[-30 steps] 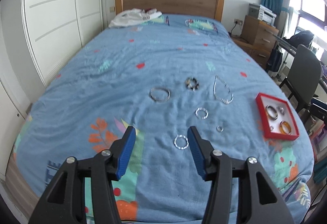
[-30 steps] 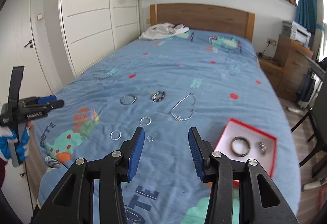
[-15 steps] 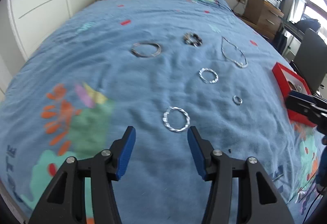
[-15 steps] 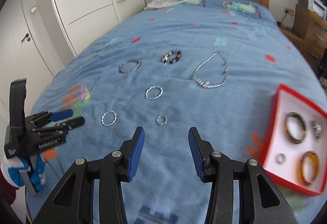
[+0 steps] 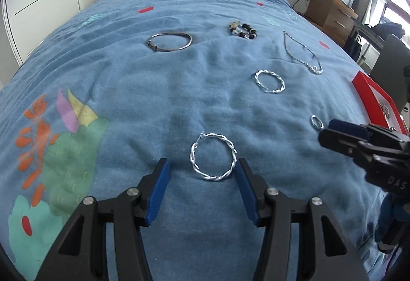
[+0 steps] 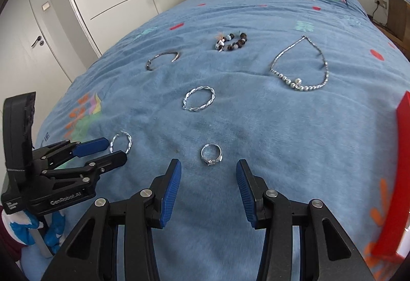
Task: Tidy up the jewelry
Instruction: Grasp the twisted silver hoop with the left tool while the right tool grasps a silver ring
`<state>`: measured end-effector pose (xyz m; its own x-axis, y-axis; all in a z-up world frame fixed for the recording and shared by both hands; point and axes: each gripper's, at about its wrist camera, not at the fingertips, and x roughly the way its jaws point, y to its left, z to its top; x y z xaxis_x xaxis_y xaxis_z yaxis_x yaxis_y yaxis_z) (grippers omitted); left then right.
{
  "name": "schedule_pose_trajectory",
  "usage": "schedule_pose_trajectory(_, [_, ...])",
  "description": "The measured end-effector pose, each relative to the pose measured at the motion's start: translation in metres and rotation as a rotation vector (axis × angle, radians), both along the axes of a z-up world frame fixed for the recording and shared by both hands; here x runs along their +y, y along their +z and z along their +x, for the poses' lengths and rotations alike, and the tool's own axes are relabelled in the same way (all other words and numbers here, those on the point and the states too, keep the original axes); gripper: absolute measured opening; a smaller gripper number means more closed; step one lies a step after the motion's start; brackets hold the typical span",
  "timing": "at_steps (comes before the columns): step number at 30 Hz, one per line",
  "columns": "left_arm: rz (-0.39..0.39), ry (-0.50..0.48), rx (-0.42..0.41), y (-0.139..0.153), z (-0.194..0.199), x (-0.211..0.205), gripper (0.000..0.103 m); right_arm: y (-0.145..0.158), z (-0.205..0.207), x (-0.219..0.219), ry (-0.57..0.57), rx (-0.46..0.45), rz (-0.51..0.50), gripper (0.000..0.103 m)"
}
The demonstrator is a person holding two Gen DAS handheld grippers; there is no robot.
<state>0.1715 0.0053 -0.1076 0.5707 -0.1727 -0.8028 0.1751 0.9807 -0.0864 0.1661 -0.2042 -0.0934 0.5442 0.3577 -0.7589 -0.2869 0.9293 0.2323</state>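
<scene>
Jaws gape on both grippers: left gripper [image 5: 202, 173] straddles twisted hoop [image 5: 212, 157], right gripper [image 6: 208, 177] faces ring [image 6: 211, 154]; soft blanket [image 5: 179, 91] probably lets either slip.

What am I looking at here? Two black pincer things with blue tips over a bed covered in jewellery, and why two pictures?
No robot: a person holds one claw in each hand, with a camera on each looking along its fingers. One picture is from the left claw, open around a twisted silver hoop. The other is from the right claw, open just short of a small ring. Neither holds anything. On the blue bedspread also lie a second twisted hoop, a bangle, a beaded bracelet and a necklace. A red tray sits at the right.
</scene>
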Motion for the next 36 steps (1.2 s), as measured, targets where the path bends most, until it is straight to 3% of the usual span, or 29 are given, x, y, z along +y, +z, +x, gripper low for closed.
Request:
schedule_pose_trajectory(24, [0.052, -0.006, -0.061, -0.011, 0.010, -0.015, 0.060, -0.021, 0.013, 0.001, 0.024, -0.043, 0.084, 0.044])
schedule_pose_trajectory(26, [0.054, -0.004, -0.065, -0.012, 0.011, -0.015, 0.060, -0.021, 0.013, 0.000, 0.022, -0.046, 0.089, 0.042])
schedule_pose_trajectory(31, [0.071, 0.001, -0.080, -0.013, 0.011, -0.017, 0.060, -0.024, 0.014, -0.009, 0.000, -0.035, 0.129, 0.023])
schedule_pose_trajectory(36, [0.095, -0.002, -0.092, -0.013, 0.011, -0.020, 0.059, -0.023, 0.012, -0.006, 0.010, -0.042, 0.115, 0.020])
